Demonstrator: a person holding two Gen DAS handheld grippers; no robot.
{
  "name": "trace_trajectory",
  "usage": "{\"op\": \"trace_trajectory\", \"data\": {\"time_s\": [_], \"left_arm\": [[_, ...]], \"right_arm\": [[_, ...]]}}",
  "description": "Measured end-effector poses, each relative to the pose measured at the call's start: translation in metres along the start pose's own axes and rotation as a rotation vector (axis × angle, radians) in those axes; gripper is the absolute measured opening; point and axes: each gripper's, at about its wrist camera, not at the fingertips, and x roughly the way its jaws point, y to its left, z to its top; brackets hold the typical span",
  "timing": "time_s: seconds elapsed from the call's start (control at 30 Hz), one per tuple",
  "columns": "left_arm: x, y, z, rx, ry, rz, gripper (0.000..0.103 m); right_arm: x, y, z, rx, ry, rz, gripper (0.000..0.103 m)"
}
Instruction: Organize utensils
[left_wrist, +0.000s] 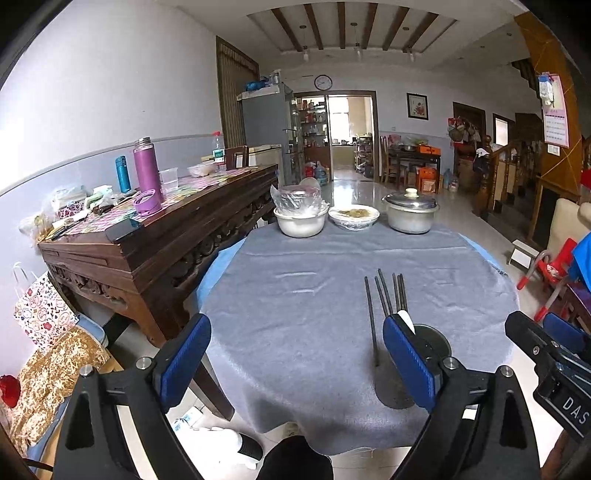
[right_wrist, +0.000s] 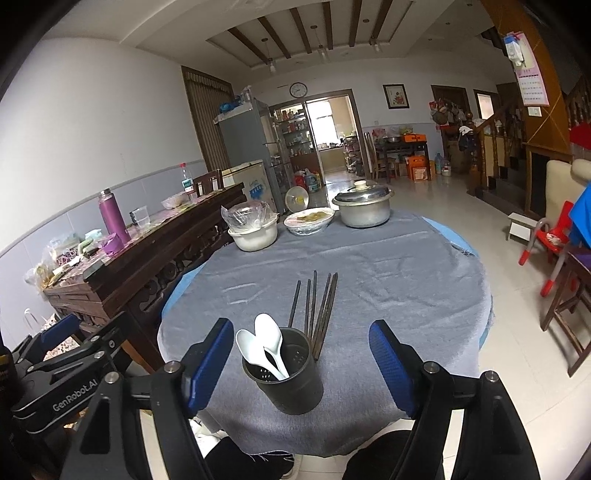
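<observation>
While both tilt downward, each hand-held gripper (left_wrist: 295, 354) (right_wrist: 301, 360) gapes, grasping nothing.

Counted on the grey cloth (right_wrist: 388, 280): one black utensil holder (right_wrist: 291, 384), two white spoons (right_wrist: 264, 341) standing in it, six dark chopsticks (right_wrist: 317, 306) seen leaning from it. At the far edge: one white bowl (right_wrist: 255, 236) under plastic, one dish (right_wrist: 309, 221) of food, one lidded metal pot (right_wrist: 364, 210).

Home dining room: fridge (left_wrist: 264, 122), pot-laden table (left_wrist: 295, 295).
</observation>
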Motion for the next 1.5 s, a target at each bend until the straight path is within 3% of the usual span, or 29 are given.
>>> {"op": "trace_trajectory", "data": {"time_s": [0.7,1.5], "left_arm": [[-0.007,-0.002,0.004,0.015,-0.014,0.000,0.095],[0.004,0.003,-0.004,0.013,0.024,0.003,0.095]], "right_arm": [[-0.005,0.010,0.002,-0.021,-0.002,-0.017,0.079],[0.000,0.014,-0.006,-0.028,0.021,-0.019,0.079]]}}
